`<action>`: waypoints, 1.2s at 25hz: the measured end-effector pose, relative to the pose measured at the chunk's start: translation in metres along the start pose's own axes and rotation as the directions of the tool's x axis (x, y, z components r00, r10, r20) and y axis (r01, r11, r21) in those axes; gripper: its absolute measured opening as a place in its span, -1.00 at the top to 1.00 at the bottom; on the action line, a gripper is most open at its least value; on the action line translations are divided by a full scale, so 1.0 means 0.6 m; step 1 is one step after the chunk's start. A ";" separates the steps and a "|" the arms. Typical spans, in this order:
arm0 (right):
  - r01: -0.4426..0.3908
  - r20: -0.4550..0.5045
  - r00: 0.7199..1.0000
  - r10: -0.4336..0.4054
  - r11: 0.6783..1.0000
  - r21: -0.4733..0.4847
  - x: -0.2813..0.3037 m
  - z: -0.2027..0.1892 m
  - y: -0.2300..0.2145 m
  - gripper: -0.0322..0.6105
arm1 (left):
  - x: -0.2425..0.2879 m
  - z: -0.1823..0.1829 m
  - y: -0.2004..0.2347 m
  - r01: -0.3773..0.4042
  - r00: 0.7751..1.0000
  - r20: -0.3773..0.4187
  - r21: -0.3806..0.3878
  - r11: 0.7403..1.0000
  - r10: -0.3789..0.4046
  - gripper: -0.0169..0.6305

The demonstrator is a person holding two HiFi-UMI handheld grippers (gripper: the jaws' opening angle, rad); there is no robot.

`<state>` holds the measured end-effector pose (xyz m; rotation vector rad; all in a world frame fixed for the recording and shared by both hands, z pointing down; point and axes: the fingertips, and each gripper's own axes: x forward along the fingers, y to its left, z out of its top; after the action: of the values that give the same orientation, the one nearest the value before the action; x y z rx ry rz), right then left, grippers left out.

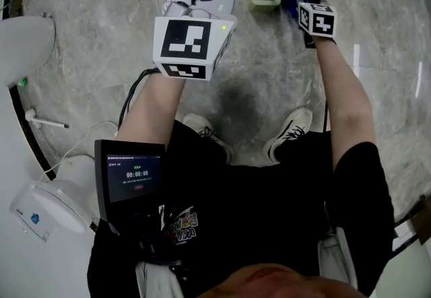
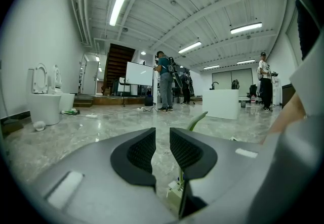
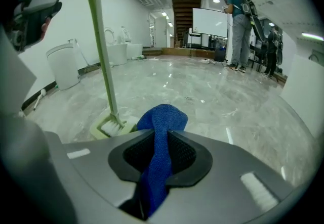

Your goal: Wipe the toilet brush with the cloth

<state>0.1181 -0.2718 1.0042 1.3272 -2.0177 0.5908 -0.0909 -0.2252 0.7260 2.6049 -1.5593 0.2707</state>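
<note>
Cloth [image 3: 163, 117], blue, sits pinched between the nearly closed jaws of the right gripper [image 3: 161, 139], just beside the toilet brush [image 3: 110, 126], which rests head-down on the floor [image 3: 202, 96]. Left gripper [image 2: 162, 143] grips nothing, its jaws a narrow slit apart. The brush handle is cut off at the top edge in the right gripper view.

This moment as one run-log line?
right tongs: shut on blue cloth | left tongs: open, empty | toilet brush: standing on floor, beside cloth

floor [image 1: 101, 14]: glossy polished stone | cloth [image 3: 162, 117]: nubby matt fabric | toilet brush [image 3: 98, 41]: smooth plastic
</note>
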 end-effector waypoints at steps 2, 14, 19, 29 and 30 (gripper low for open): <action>-0.029 -0.049 0.999 0.023 0.992 -0.124 -0.015 -0.021 -0.007 0.68 | 0.003 0.002 -0.002 0.002 1.000 0.009 -0.010 1.000 -0.002 0.67; -0.416 -0.216 0.902 0.375 0.888 -0.196 -0.158 -0.031 0.209 0.68 | -0.002 0.027 0.031 0.001 0.999 0.037 -0.048 0.999 0.001 0.67; -0.459 -0.158 0.880 0.447 0.887 -0.044 -0.125 0.007 0.306 0.68 | -0.007 0.032 0.048 -0.012 0.999 0.039 -0.058 0.998 0.014 0.67; -0.194 -0.029 0.977 0.211 0.936 0.295 0.007 0.027 0.288 0.68 | -0.016 0.019 0.048 -0.017 0.999 0.029 -0.040 0.999 0.018 0.67; -0.202 -0.029 0.975 0.220 0.937 0.285 0.007 0.027 0.292 0.68 | -0.017 0.018 0.049 -0.018 0.999 0.027 -0.037 0.999 0.019 0.67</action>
<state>-0.0486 -0.2173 0.9926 1.2383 -2.0984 1.0374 -0.1203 -0.2321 0.7133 2.5784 -1.5821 0.2062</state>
